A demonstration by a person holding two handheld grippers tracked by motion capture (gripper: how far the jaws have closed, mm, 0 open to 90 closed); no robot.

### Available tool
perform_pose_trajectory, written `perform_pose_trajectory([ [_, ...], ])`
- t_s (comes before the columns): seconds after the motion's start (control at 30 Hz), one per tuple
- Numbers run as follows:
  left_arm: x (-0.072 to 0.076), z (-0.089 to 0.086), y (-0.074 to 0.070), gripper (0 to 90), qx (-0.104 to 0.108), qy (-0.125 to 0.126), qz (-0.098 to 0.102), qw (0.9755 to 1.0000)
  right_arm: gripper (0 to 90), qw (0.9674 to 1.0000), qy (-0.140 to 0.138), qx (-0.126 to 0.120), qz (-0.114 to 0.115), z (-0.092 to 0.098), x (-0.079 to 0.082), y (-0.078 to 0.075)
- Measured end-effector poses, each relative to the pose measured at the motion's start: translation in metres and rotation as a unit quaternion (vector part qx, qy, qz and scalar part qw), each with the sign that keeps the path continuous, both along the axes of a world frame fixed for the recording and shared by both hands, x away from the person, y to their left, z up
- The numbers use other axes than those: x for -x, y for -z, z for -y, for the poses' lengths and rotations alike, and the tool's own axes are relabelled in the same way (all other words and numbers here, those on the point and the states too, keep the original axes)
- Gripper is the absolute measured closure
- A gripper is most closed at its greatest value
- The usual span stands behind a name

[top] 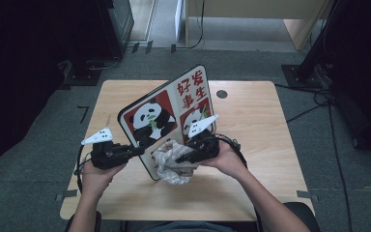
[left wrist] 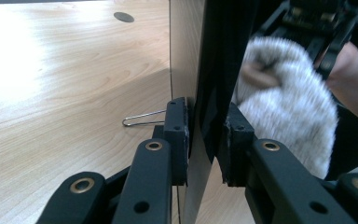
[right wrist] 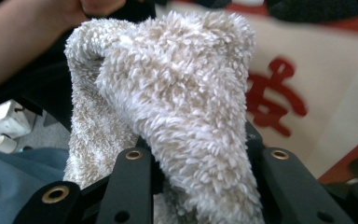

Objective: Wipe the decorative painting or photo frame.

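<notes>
With my left tongs point(top: 136, 151) pinching the panda board's point(top: 166, 113) nine-o'clock edge upright on the tabletop point(top: 251, 145) and my right tongs point(top: 179, 158) clamping the fluffy cloth point(top: 171, 166) against its face, hard wiping could twist the board loose.

- In the high view the cloth point(top: 173, 164) and right gripper point(top: 183, 157) cover the board's point(top: 166, 116) lower right panels; only part of its second panda shows.
- In the left gripper view the board point(left wrist: 200, 70) stands edge-on, its printed face turned away, its top cut by the frame.
- There the cloth point(left wrist: 289, 112) hides much of the right gripper.
- In the right gripper view the cloth point(right wrist: 177, 102) covers the jaw tips; the board's red characters point(right wrist: 270, 98) are blurred and partly hidden.
</notes>
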State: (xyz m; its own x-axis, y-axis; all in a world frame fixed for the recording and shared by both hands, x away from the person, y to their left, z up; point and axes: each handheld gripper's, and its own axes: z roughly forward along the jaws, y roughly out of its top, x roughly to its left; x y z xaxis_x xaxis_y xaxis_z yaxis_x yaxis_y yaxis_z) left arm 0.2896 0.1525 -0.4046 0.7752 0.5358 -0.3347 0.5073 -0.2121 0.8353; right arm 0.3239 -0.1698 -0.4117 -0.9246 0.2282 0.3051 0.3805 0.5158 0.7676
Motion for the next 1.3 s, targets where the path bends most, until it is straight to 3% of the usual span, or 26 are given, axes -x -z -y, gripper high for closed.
perform_pose_trajectory([
  [0.1,0.000,0.000,0.000,76.6,0.001,0.000,-0.001,1.0000,67.5,1.0000,0.002,-0.008,0.000,0.001,-0.003,-0.012],
  [0.37,0.001,0.000,0.000,77.1,0.004,-0.003,0.001,1.0000,67.4,0.9996,-0.008,-0.020,0.018,-0.005,-0.016,-0.060],
  [0.6,0.001,0.000,0.000,77.2,0.004,-0.004,0.003,1.0000,67.3,0.9982,-0.021,-0.038,0.042,-0.016,-0.027,-0.117],
  [0.87,0.001,0.000,0.000,77.1,0.006,-0.004,0.003,1.0000,67.0,0.9967,-0.020,-0.036,0.070,-0.043,-0.039,-0.172],
  [1.13,0.001,0.000,0.001,77.1,0.005,-0.003,0.006,1.0000,66.4,0.9953,-0.014,-0.034,0.090,-0.085,-0.056,-0.208],
  [1.3,0.002,0.000,0.001,77.2,0.004,-0.004,0.010,0.9999,66.4,0.9954,-0.016,-0.032,0.089,-0.111,-0.061,-0.211],
])
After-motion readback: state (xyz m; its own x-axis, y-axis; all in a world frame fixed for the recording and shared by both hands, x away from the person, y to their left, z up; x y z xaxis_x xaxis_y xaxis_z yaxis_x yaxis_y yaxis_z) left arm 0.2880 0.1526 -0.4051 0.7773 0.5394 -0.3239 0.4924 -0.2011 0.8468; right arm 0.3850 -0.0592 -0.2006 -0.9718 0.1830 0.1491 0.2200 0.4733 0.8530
